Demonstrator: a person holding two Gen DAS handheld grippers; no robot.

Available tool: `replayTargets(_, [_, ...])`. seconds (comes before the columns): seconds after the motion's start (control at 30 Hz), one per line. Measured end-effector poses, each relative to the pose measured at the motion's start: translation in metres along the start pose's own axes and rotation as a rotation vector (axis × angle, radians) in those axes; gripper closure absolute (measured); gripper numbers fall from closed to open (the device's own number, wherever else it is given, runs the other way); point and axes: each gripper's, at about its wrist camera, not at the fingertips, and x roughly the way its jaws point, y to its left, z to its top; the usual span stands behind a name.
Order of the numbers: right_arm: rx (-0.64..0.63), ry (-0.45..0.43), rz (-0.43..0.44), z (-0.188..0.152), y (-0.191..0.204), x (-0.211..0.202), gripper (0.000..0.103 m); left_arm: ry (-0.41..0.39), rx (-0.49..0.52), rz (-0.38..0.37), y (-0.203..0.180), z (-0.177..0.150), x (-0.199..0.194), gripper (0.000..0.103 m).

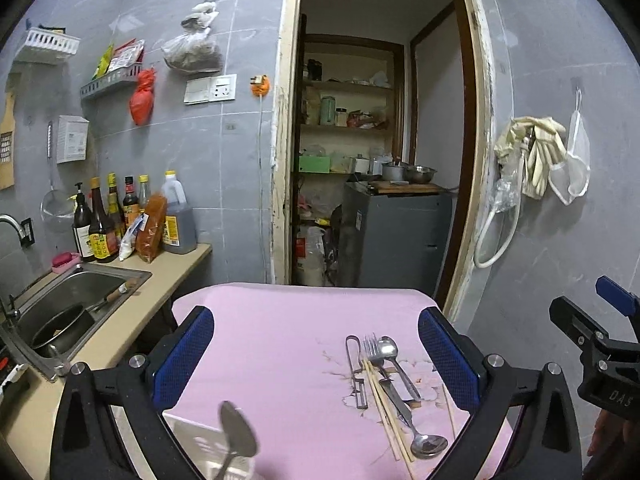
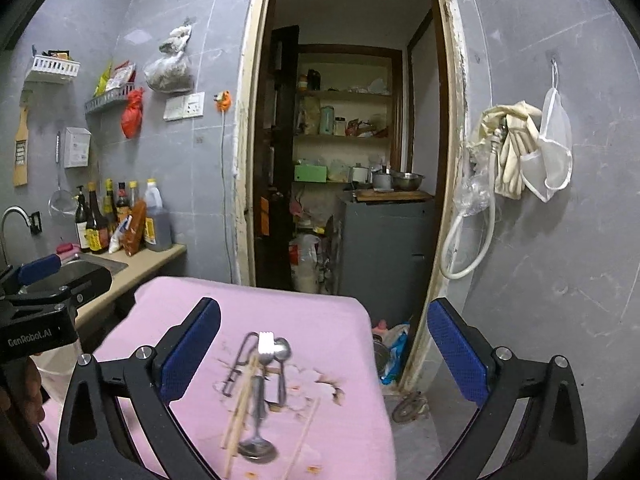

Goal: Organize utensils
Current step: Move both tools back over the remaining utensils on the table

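Utensils (image 1: 390,392) on pink cloth (image 1: 280,340) between both grippers' spread, empty fingers (image 1: 448,360).

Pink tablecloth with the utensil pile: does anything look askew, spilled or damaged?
Yes. On the pink tablecloth, the steel fork, spoons, wire-handled peeler and wooden chopsticks lie crossed in a heap. The cloth under them carries brownish marks, either stains or a print.
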Motion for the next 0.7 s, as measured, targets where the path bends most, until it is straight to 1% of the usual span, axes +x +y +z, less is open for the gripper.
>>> replayTargets(0.13, [0.020,0.036,0.004,-0.015,-0.015,0.016,0.001,0.019,0.023,0.015,-0.013,-0.006,0.013,0.000])
replayTargets(0.3, [0.060,0.118,0.036,-0.036,-0.029,0.045,0.002,0.057,0.051,0.023,-0.029,-0.013,0.030,0.000])
replayTargets(0.47, [0.110,0.192,0.074,-0.059,-0.041,0.073,0.002,0.111,0.051,0.012,-0.042,-0.018,0.053,0.000])
replayTargets(0.57, [0.129,0.251,0.097,-0.073,-0.045,0.091,0.002,0.166,0.032,0.006,-0.047,-0.022,0.071,0.000])
replayTargets(0.6, [0.137,0.275,0.108,-0.079,-0.046,0.098,0.004,0.184,0.024,0.005,-0.047,-0.023,0.076,0.000])
replayTargets(0.63, [0.143,0.288,0.114,-0.082,-0.045,0.102,0.008,0.198,0.017,0.004,-0.048,-0.025,0.081,0.000])
replayTargets(0.7, [0.164,0.334,0.137,-0.092,-0.047,0.116,0.019,0.243,0.007,0.005,-0.049,-0.030,0.094,0.000])
